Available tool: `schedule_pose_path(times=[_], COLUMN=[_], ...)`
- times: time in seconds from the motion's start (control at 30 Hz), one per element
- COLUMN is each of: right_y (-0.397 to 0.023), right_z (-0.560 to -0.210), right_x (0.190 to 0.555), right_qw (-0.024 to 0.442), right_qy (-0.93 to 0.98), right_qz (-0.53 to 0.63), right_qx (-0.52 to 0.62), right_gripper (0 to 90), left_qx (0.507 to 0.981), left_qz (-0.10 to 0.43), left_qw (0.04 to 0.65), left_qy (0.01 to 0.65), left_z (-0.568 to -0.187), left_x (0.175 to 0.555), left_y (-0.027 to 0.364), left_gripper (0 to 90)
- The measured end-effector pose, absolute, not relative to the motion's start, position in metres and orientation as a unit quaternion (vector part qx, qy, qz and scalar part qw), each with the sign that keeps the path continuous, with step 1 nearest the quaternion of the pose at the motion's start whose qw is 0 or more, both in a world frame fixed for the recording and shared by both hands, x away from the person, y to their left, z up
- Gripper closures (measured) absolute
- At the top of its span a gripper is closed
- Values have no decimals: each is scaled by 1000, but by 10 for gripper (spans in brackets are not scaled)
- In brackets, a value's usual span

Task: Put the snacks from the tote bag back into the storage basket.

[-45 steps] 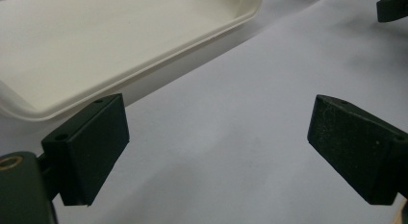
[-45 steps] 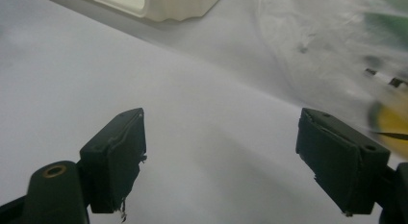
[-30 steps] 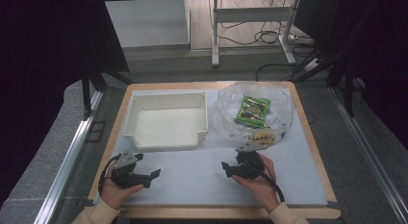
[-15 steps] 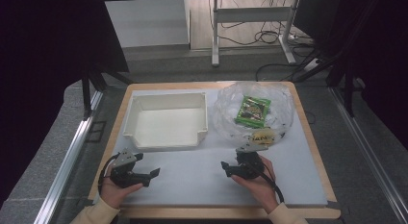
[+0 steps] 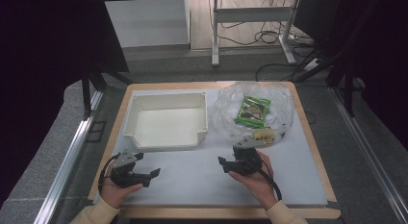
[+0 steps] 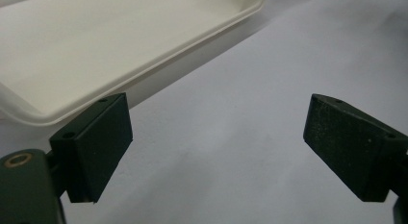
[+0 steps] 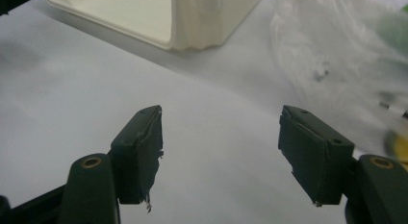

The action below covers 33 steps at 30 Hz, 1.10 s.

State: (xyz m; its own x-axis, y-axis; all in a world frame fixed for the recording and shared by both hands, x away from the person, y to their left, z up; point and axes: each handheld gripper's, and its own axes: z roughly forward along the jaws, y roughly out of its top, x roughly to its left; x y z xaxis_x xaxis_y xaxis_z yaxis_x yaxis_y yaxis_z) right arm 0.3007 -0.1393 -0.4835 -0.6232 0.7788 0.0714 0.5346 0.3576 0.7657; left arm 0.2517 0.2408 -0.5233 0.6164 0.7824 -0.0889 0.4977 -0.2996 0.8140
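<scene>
Counter point(image 5: 192, 185): white sheet on a wood-edged board, dark floor around it.

White tray point(image 5: 166, 120): far-left of the sheet, rectangular, shallow, nothing inside as far as the high view shows. In the left gripper view its near rim point(image 6: 144, 46) sits just beyond the left jaw; in the right gripper view one corner point(image 7: 192, 22) shows at the top.

Clear plastic bag point(image 5: 252, 113): far-right, just beside the tray, crumpled and round-ish. A green packet point(image 5: 253, 111) lies in it, flat, about mid-bag. Something yellowish point(image 5: 262, 135) sits at the bag's near edge, too small to identify. The right gripper view shows the bag point(image 7: 337, 56) as a blur at upper right, with a yellow blob at the right edge.

Right gripper point(image 5: 226, 162): near-right, held in the person's right hand point(image 5: 252, 178), just near of the bag's near edge, close to it but contact not confirmable. Jaws point left across the sheet. In its own view point(image 7: 219, 152) the jaws are spread wide with nothing between them but bare sheet; they've just been closing a little, gap still large.

Left gripper point(image 5: 153, 175): near-left, in the left hand point(image 5: 118, 188), just near of the tray's near wall, not touching it. Jaws point right, toward the other gripper, well apart from it. In its own view point(image 6: 216, 147) the jaws are spread wide, nothing between them, only white sheet below.

Cable loops off each gripper's back toward the near edge.
</scene>
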Motion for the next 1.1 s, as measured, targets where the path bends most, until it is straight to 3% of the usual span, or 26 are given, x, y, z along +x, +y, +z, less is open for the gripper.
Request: schedule_pose_path(times=[0.63, 1.1], right_y=[-148, -151], right_z=[-430, -417], right_x=[319, 337], right_qw=[182, 155], right_qy=[785, 791], right_qz=[439, 432], right_qx=[398, 405], right_gripper=[358, 341], left_qx=[792, 793], left_qz=[176, 181], left_qw=[420, 425], left_qy=[407, 397], left_z=[-525, -525], left_x=[251, 251], left_y=[237, 236], left_gripper=[97, 98])
